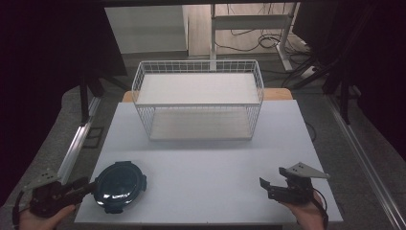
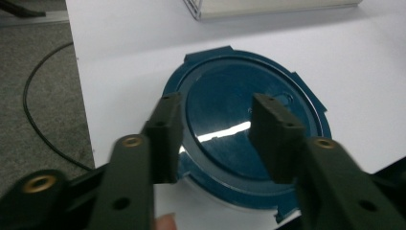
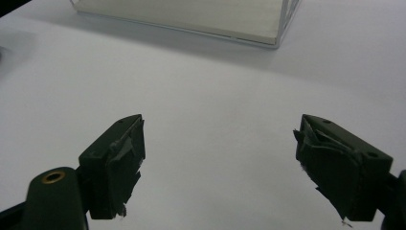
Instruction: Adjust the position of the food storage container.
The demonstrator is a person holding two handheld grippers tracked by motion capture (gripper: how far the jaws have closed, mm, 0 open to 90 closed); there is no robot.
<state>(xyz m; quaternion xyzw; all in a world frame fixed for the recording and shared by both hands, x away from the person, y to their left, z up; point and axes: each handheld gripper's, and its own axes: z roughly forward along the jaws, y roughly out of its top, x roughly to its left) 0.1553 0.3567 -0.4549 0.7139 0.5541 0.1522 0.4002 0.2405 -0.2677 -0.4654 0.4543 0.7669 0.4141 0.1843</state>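
2 hand-held grippers: left hand-held gripper [image 2: 215, 139] unclenched, straddling the blue lid [image 2: 239, 139] at the counter's [image 1: 206, 163] near-left corner; right hand-held gripper [image 3: 220, 167] released, idle. Advice: centre on the rim before clamping.

No text, label, brand or number is legible on anything here (the lid's raised marks are unclear).

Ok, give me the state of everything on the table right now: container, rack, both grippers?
Round blue container: lid on, flat on the table's near-left corner.
Wire rack: upright, both shelves bare.
Left gripper: jaws part open, over the lid's near edge; contact unclear.
Right gripper: open, nothing between the jaws.
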